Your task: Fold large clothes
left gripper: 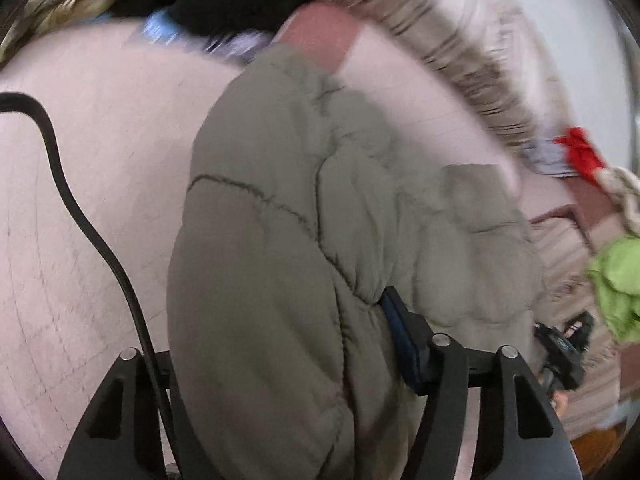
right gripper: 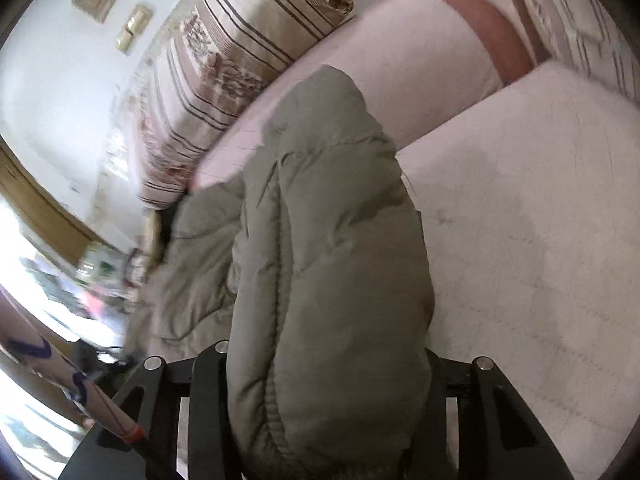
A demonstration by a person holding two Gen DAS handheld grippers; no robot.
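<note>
A grey-green padded jacket (left gripper: 288, 208) lies partly lifted over a pale pink bed (left gripper: 92, 168). My left gripper (left gripper: 320, 344) is shut on a thick fold of the jacket; only its right finger (left gripper: 400, 332) shows, the left is hidden under the fabric. In the right wrist view the same jacket (right gripper: 332, 248) bulges up between the fingers of my right gripper (right gripper: 328, 380), which is shut on its elastic edge. The rest of the jacket trails down to the left. Both views are blurred by motion.
Striped pillows (right gripper: 240, 52) line the bed's far edge by a white wall. Dark clothes (left gripper: 208, 4) lie at the bed's top. A red cloth (left gripper: 580, 152) and a green cloth (left gripper: 616, 280) lie at the right. A black cable (left gripper: 80, 208) crosses the left view.
</note>
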